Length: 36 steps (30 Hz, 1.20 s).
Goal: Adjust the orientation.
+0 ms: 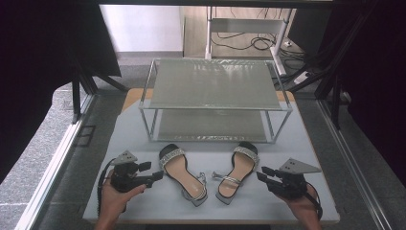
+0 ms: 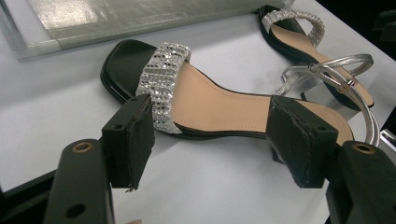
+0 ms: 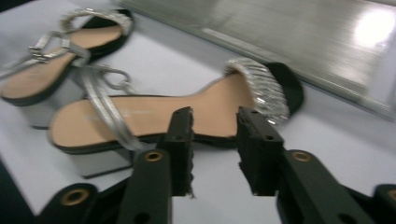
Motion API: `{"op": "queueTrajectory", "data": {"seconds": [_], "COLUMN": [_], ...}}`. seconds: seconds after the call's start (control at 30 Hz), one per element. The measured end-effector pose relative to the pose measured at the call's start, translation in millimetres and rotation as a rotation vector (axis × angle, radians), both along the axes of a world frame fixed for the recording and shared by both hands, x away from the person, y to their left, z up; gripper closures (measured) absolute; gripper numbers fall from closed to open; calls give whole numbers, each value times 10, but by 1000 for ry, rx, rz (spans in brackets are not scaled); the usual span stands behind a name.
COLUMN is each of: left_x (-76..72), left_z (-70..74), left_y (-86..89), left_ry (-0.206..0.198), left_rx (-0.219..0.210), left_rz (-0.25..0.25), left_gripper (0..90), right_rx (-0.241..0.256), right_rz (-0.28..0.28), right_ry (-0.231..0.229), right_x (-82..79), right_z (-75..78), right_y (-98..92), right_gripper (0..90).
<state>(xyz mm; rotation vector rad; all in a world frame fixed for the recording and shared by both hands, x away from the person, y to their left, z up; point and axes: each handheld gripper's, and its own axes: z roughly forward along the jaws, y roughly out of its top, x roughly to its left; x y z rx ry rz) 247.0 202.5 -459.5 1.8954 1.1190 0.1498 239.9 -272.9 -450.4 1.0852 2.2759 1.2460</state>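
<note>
Two sandals, a hand-held gripper beside each.
Left hand-held gripper (image 1: 154, 178) gapes wide beside left sandal (image 1: 183, 171); right hand-held gripper (image 1: 262, 175), half-open, faces right sandal (image 1: 238, 171) side-on.

Two sandals (image 1: 183, 173) (image 1: 236, 172), one rack (image 1: 215, 98), two tongs (image 1: 154, 177) (image 1: 263, 174).

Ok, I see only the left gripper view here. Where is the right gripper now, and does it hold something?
Observer: The right gripper is low over the table, just right of the right sandal. Its jaws are open with nothing between them.
Operator: And the rack behind the sandals, is anything on it?
Observer: No. The high view shows the rack has two shelves, and both are bare.
</note>
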Motion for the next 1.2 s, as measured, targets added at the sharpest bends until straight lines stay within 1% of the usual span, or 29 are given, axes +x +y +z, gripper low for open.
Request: {"op": "queueTrajectory", "data": {"seconds": [0.07, 0.1, 0.13, 0.17, 0.2, 0.23, 0.3, 0.43, 0.5, 0.53, 0.57, 0.63, 0.7, 0.77, 0.93, 1.07, 1.13, 1.17, 1.2], "left_x": [-2, -4, -5, -5, -6, -9, -11, -6, -4, -3, -3, -4, -4, -6, -2, -5, -6, -6, -6], "left_z": [0, 1, 2, 3, 4, 5, 8, 4, -2, -3, -3, -2, -2, -3, -7, -5, -5, -6, -8], "left_y": [-8, -13, -16, -17, -20, -23, -26, -33, -34, -33, -32, -31, -35, -45, -46, -45, -49, -51, -55], "left_ry": [1, 1, 2, 1, 1, 3, 3, 1, 4, 5, 5, 7, 6, 7, 10, 10, 10, 10, 12], "left_rx": [-1, 0, 0, 3, 2, 1, 0, 6, 9, 9, 9, 8, 10, 14, 15, 12, 13, 14, 13], "left_rz": [-2, -2, -2, -4, -5, -5, -5, -13, -12, -12, -10, -8, -10, -14, -16, -13, -15, -16, -15], "left_gripper": [328, 328, 328, 328, 328, 328, 328, 328, 328, 328, 328, 328, 328, 328, 328, 328, 328, 328, 328], "right_rx": [22, 33, 44, 44, 47, 47, 45, 34, 29, 16, 16, 7, 1, -6, -40, -54, -70, -70, -85], "right_rz": [43, 72, 112, 112, 134, 134, 152, 187, 207, 236, 236, 267, 284, 296, 331, 347, 363, 363, 371], "right_ry": [7, 9, 14, 14, 20, 20, 27, 33, 28, 21, 21, 16, 19, 26, 49, 60, 70, 70, 76], "right_x": [-9, -12, -11, -11, -8, -8, -10, -33, -50, -74, -74, -94, -105, -105, -102, -107, -115, -115, -118], "right_z": [12, 16, 23, 23, 26, 26, 26, 38, 48, 60, 60, 68, 64, 43, -31, -77, -126, -126, -165], "right_y": [70, 104, 178, 178, 251, 251, 321, 460, 536, 619, 619, 700, 772, 831, 987, 1065, 1128, 1128, 1175], "right_gripper": [731, 748, 778, 778, 802, 802, 822, 851, 855, 854, 854, 854, 854, 854, 855, 861, 866, 866, 871]}}
